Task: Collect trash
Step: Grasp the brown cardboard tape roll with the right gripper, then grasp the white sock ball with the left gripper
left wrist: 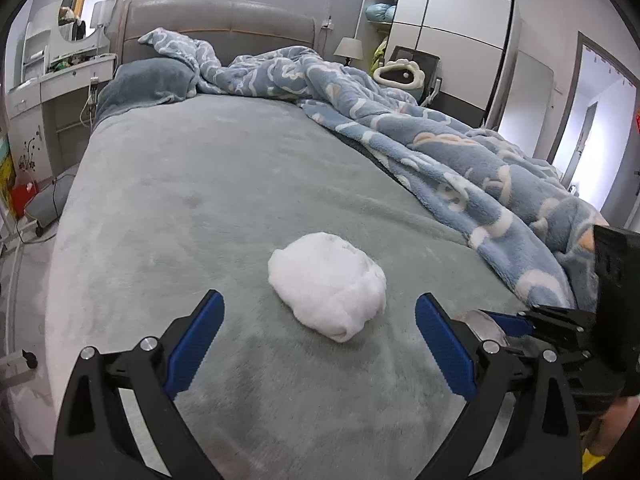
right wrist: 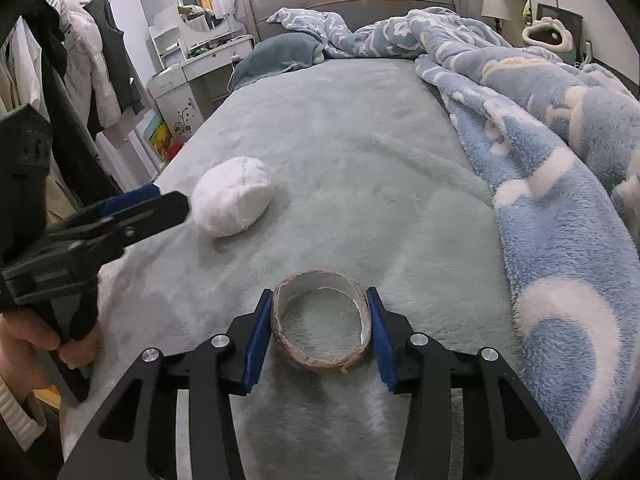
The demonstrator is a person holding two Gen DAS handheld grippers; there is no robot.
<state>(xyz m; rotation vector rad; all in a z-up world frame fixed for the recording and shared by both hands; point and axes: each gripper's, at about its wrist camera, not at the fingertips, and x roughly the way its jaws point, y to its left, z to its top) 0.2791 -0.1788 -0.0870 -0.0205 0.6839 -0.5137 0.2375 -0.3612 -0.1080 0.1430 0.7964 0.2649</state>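
Trash: I count two pieces on the grey bed cover (right wrist: 340, 152): one white wad (left wrist: 328, 284) and one flattened cardboard ring (right wrist: 320, 320).
White wad: lies free, near the bed's left edge, with bare cover all around it.
Cardboard ring: lies near the foot of the bed, right of the wad.
Left gripper (left wrist: 320, 340): my fingers stand wide apart just in front of the wad, not touching it.
Right gripper (right wrist: 318, 336): both blue pads press the ring's two sides; it is squeezed oval.
Blue blanket (right wrist: 560, 200): one, heaped along the right side, near the ring.
Writing: I can read none.
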